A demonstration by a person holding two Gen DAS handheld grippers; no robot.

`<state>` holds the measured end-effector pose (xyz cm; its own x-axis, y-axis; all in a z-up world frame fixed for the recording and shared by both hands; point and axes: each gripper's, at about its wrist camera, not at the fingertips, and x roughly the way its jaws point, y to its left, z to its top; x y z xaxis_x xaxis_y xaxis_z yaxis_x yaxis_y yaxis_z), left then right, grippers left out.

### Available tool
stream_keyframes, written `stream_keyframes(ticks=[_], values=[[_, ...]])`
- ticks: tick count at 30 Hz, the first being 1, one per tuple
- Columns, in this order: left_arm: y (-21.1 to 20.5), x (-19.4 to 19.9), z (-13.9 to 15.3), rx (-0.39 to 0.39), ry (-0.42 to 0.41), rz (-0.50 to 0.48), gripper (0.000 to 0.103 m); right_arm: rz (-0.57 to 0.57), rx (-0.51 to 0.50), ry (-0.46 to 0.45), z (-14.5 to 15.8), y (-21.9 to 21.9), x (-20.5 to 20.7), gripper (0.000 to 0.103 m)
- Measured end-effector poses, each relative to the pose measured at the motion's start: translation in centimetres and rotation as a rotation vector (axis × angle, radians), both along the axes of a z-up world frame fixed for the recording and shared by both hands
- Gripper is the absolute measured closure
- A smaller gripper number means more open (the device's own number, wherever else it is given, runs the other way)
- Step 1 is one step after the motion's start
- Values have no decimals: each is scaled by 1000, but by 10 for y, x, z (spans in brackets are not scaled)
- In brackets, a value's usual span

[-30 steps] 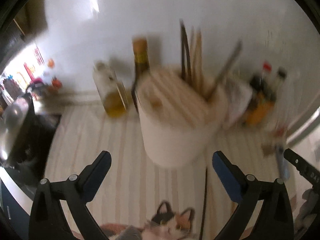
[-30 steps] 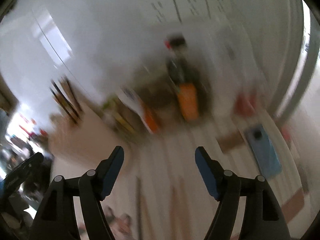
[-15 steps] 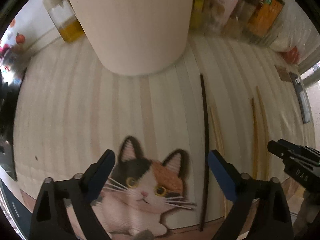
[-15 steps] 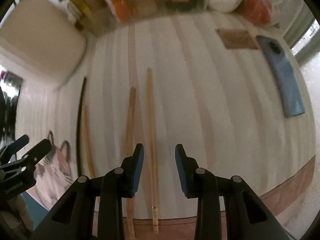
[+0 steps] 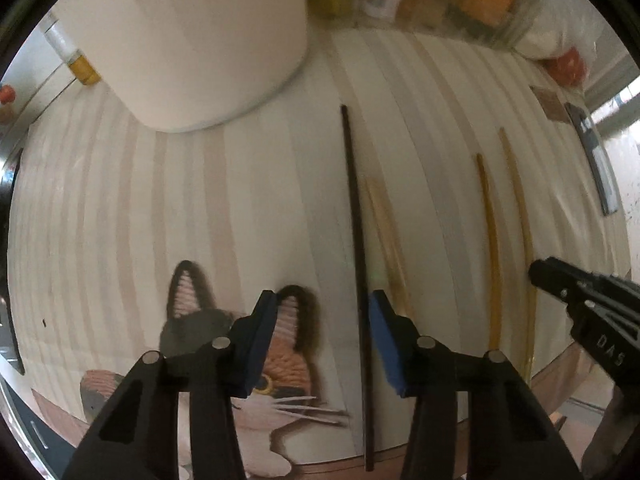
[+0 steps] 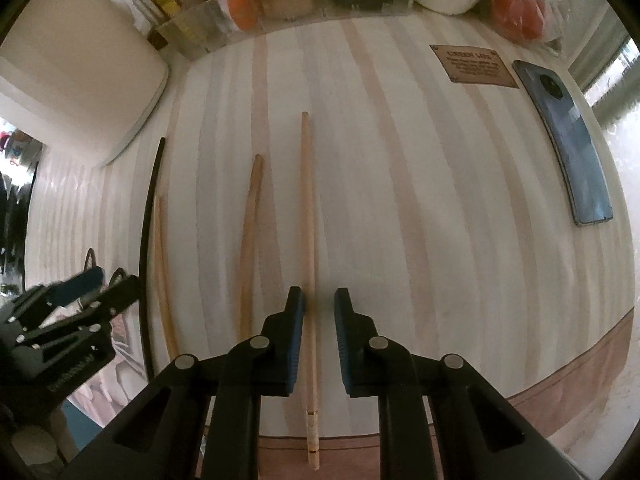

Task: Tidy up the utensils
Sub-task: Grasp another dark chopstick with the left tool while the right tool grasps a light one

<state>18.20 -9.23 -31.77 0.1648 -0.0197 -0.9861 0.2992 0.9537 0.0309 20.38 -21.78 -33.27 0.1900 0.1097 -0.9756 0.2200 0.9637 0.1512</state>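
Observation:
Several chopsticks lie side by side on a striped mat [image 6: 420, 200]. My left gripper [image 5: 320, 300] points down at the mat and its jaws are closing. A black chopstick [image 5: 354, 220] runs between them, close to the right pad, with a gap on the left. My right gripper [image 6: 319, 296] is also closing, astride a long light wooden chopstick [image 6: 307, 200] that lies against the left pad, with a gap still on the right. A tan chopstick [image 6: 250, 240] and a pale one [image 6: 160, 260] lie loose between the two grippers. The white utensil holder [image 5: 200, 40] stands behind.
A blue phone [image 6: 568, 140] and a small wooden plaque [image 6: 472, 64] lie at the right. A clear tray of packets [image 6: 280, 4] and a bag with red items [image 6: 520, 12] line the back. An oil bottle [image 5: 76, 60] stands left of the holder. A cat picture [image 5: 280, 360] marks the mat's near left.
Both grippers have dropped from facing the holder and back wall to just above the mat. Both pairs of jaws have narrowed, each now with a chopstick between them.

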Motion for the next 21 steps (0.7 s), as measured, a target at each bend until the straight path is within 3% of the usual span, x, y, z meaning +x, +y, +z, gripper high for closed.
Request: stream_keyframes(ticks=[3, 7, 8, 10, 21], values=[[-10, -4, -1, 8, -19, -22, 66, -6, 0, 1, -1, -3, 1, 86], [-19, -6, 2, 5, -27, -38, 99, -1, -1, 4, 0, -5, 2, 86], [-18, -5, 3, 5, -29, -35, 99, 1, -2, 4, 0, -6, 2, 87], [-15, -6, 2, -4, -28, -16, 99, 6, 3, 7, 1, -5, 2, 97], [57, -24, 7, 2, 25, 167, 99, 61, 34, 75, -8, 9, -24, 97]])
